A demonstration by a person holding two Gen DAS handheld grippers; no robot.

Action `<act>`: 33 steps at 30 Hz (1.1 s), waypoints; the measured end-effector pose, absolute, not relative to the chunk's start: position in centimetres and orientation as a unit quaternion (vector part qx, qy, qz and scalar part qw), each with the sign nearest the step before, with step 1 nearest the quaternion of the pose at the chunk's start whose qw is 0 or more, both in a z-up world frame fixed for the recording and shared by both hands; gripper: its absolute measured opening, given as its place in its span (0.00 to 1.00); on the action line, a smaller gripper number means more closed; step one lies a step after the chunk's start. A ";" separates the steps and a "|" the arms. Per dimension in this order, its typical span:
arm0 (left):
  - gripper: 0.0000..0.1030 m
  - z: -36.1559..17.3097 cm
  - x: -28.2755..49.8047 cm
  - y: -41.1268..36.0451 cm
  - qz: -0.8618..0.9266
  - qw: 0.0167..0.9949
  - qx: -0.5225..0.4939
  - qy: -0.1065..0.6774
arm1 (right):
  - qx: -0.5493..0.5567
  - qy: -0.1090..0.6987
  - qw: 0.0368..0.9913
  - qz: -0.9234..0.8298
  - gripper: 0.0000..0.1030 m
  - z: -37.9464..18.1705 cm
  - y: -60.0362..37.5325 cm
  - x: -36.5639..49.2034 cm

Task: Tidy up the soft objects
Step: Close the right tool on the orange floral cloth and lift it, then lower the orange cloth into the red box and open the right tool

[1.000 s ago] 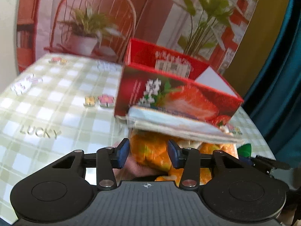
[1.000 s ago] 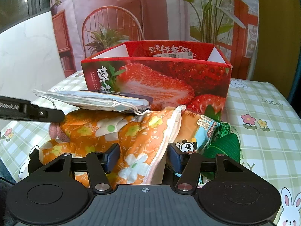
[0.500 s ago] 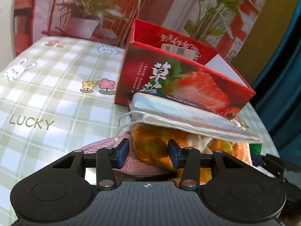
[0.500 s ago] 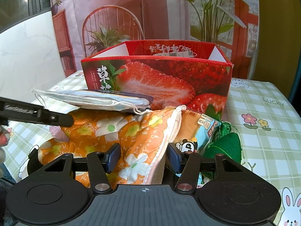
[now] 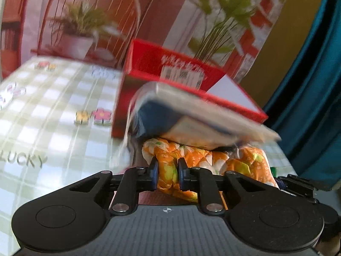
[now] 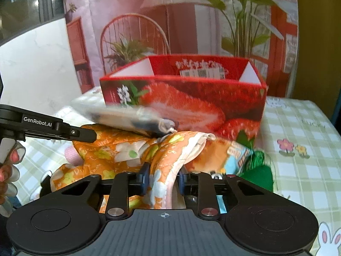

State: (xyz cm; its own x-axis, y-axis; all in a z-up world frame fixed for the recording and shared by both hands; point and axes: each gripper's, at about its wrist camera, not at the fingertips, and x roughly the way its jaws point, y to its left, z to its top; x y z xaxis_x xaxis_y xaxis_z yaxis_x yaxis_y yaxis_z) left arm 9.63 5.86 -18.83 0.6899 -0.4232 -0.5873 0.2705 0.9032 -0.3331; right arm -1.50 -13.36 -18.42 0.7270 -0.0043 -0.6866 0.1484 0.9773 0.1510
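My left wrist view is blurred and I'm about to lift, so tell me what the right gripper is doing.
Observer: The right gripper has just closed its jaws on the white-trimmed edge of the orange floral cloth.
Operator: Name what lies right of the cloth.
Observer: A green thread bundle sits on the tablecloth near the right front corner of the strawberry box.
Operator: Report anything under that edge.
Observer: A snack packet with a panda pokes out from beneath it.

Left gripper [image 5: 166, 174]: jaws just closed, pinching cloth. Right gripper [image 6: 163, 178]: jaws just closed, pinching cloth. Both angled downward.
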 end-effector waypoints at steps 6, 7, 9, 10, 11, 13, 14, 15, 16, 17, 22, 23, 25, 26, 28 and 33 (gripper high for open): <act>0.18 -15.3 8.1 5.3 -0.200 0.934 -0.088 0.282 | 0.080 0.326 0.941 -0.038 0.22 -15.5 -13.8 -2.1; 0.18 -14.6 8.0 5.2 -0.200 0.938 -0.083 0.272 | 0.078 0.320 0.944 -0.037 0.22 -15.0 -13.8 -2.1; 0.18 -13.3 7.8 4.9 -0.201 0.944 -0.073 0.251 | 0.068 0.307 0.949 -0.034 0.22 -13.9 -14.0 -1.9; 0.18 -12.8 7.7 4.8 -0.202 0.946 -0.068 0.243 | 0.063 0.301 0.951 -0.032 0.22 -13.4 -14.1 -1.8; 0.18 -12.2 7.8 4.5 -0.202 0.949 -0.062 0.234 | 0.058 0.295 0.953 -0.030 0.22 -12.8 -14.1 -1.6; 0.18 -10.8 8.0 4.2 -0.204 0.953 -0.055 0.216 | 0.049 0.282 0.958 -0.026 0.22 -11.7 -14.4 -1.1; 0.18 -10.2 8.1 4.1 -0.205 0.955 -0.053 0.208 | 0.045 0.276 0.960 -0.024 0.22 -11.0 -14.6 -0.7; 0.18 -9.5 8.4 4.0 -0.205 0.957 -0.050 0.200 | 0.042 0.271 0.961 -0.023 0.22 -10.5 -14.8 -0.5; 0.18 -9.0 8.5 4.1 -0.206 0.958 -0.050 0.194 | 0.040 0.264 0.963 -0.021 0.22 -9.9 -15.1 -0.1; 0.18 -8.4 8.8 4.0 -0.206 0.959 -0.052 0.188 | 0.039 0.259 0.965 -0.020 0.22 -9.4 -15.3 0.3; 0.18 -5.6 10.5 3.7 -0.209 0.962 -0.054 0.167 | 0.036 0.234 0.972 -0.010 0.22 -6.7 -17.2 2.8; 0.18 -5.2 11.1 3.5 -0.208 0.963 -0.051 0.164 | 0.034 0.230 0.972 -0.009 0.22 -6.3 -17.6 3.3; 0.18 -4.8 12.3 3.3 -0.206 0.964 -0.045 0.164 | 0.031 0.228 0.973 -0.005 0.22 -5.8 -18.4 4.5; 0.18 -4.6 12.9 3.2 -0.205 0.964 -0.042 0.165 | 0.028 0.228 0.973 -0.004 0.22 -5.7 -18.9 5.3; 0.18 -4.6 14.5 2.6 -0.202 0.964 -0.029 0.171 | 0.020 0.230 0.973 -0.003 0.22 -5.7 -19.6 6.5; 0.18 -5.7 19.3 0.8 -0.191 0.961 0.004 0.202 | 0.005 0.258 0.966 -0.008 0.22 -7.3 -21.5 10.6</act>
